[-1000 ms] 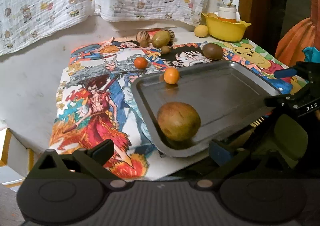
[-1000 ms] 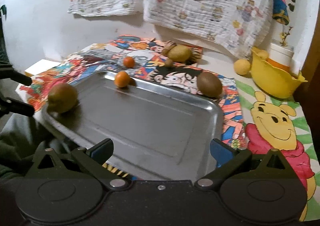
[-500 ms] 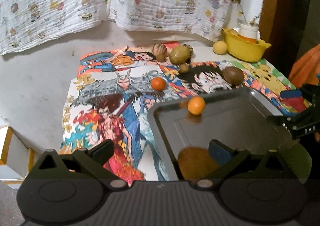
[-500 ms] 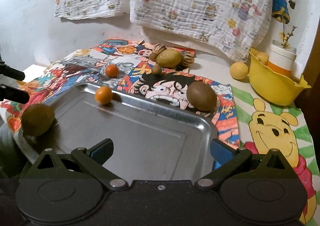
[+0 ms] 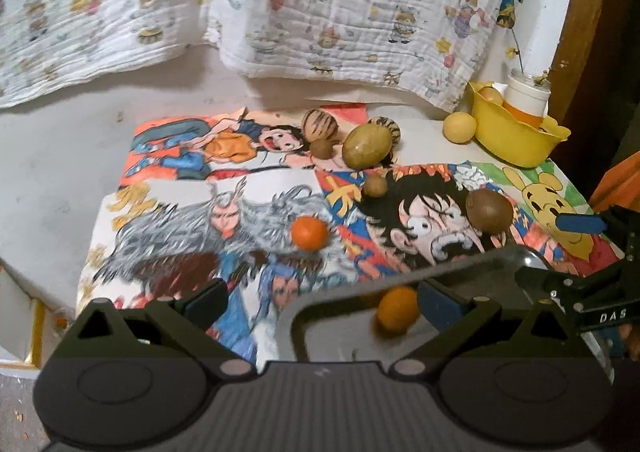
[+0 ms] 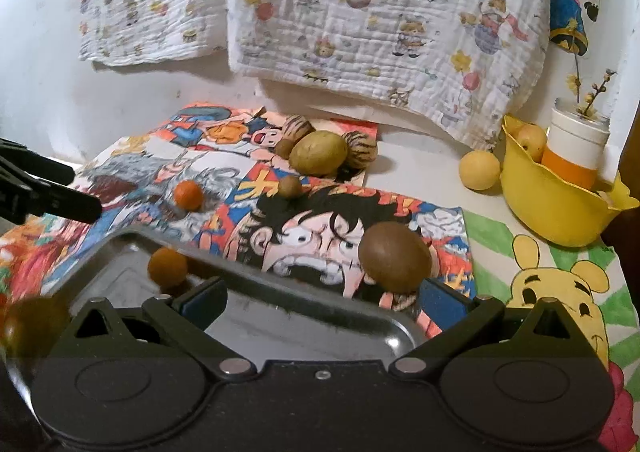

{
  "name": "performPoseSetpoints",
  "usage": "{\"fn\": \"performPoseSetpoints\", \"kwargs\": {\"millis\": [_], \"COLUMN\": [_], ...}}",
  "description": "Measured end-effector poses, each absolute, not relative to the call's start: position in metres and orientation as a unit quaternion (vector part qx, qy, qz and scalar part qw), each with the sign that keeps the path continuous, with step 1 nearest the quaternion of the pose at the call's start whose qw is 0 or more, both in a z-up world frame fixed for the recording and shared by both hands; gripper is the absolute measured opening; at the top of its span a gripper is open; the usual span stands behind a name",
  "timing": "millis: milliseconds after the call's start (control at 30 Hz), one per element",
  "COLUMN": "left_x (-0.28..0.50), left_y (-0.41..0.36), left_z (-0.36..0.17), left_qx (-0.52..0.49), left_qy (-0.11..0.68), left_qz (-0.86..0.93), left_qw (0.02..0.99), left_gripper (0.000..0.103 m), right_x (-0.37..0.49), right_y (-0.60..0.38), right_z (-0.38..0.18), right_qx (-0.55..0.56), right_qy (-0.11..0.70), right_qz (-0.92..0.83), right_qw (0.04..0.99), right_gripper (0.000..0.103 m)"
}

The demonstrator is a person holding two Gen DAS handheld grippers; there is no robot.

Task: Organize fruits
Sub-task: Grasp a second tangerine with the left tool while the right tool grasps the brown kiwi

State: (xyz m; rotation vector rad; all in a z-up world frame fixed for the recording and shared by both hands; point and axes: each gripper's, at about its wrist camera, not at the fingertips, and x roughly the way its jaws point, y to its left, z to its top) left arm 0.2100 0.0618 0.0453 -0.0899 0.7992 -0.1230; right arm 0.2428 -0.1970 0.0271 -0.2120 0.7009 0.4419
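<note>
A metal tray lies at the near edge of the cartoon cloth, with a small orange in it and a blurred brown fruit at its left end. A second orange, a brown kiwi-like fruit, a green mango, small brown fruits and striped ones lie on the cloth. My left gripper is open and empty over the tray's left corner. My right gripper is open and empty over the tray's far rim.
A yellow bowl with a white-and-orange cup and fruit stands at the back right, a yellow fruit beside it. Printed cloths hang on the wall behind. A white box sits off the table's left edge.
Both grippers have pulled back and swung up toward the wall. The tray now fills less of each view, and the big brown fruit has slid out of the left view.
</note>
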Motion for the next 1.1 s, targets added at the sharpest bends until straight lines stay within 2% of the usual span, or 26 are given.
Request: {"fn": "performPoseSetpoints", "kwargs": {"millis": [500,700,1100], "left_x": [0.288,0.303,0.316], "left_y": [0.051,0.052,0.055], "left_z": [0.015,0.001,-0.015], "left_qx": [-0.044,-0.048,-0.052], "left_qy": [0.419,0.433,0.443], "left_qz": [-0.05,-0.041,-0.034], "left_qw": [0.906,0.899,0.894], "left_gripper": [0.103,0.103,0.102], "right_x": [0.314,0.334,0.344], "right_y": [-0.183,-0.182,-0.176], "right_z": [0.009,-0.011,-0.026], "right_qx": [-0.088,-0.079,-0.093], "right_qy": [0.369,0.402,0.413], "right_qz": [0.144,0.122,0.115], "right_qw": [0.914,0.904,0.899], "right_gripper": [0.102,0.102,0.101]}}
